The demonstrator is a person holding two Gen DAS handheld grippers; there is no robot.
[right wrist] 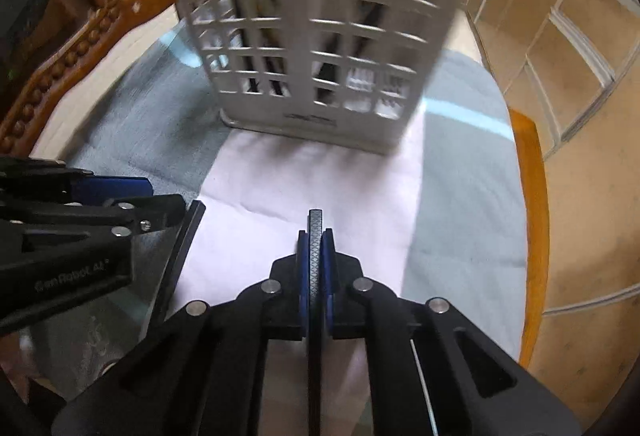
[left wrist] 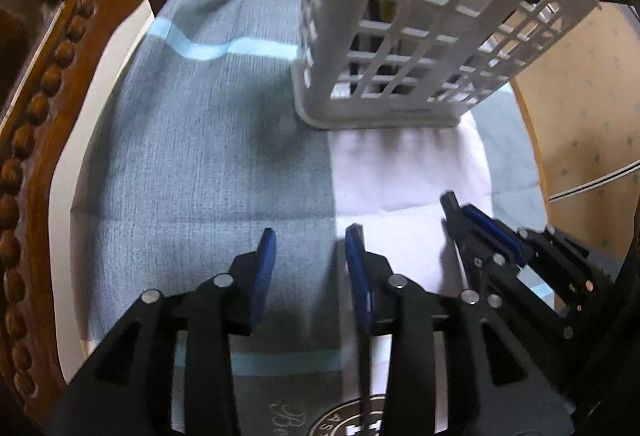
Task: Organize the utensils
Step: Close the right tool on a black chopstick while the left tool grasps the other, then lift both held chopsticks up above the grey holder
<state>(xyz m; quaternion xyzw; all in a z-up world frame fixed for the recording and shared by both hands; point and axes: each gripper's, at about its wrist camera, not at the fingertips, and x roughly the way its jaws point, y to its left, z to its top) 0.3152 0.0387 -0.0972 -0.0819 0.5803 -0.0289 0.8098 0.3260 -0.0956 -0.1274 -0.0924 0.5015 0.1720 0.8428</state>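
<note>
A white slotted utensil caddy (left wrist: 404, 35) stands upright on a grey-blue cloth (left wrist: 200, 139); it also shows in the right wrist view (right wrist: 316, 27), with several dark utensil handles inside. My left gripper (left wrist: 310, 260) is open and empty, low over the cloth in front of the caddy. My right gripper (right wrist: 315, 248) is shut on a thin black textured utensil handle (right wrist: 315, 236), held edge-on and pointing at the caddy. The right gripper shows in the left wrist view (left wrist: 480, 224) at the right. The left gripper shows in the right wrist view (right wrist: 120, 195) at the left.
A carved wooden chair frame (left wrist: 48, 107) curves along the left. A white sheet (right wrist: 304, 187) lies on the cloth in front of the caddy. The round wooden table edge (right wrist: 532, 220) and tiled floor (right wrist: 580, 195) lie to the right.
</note>
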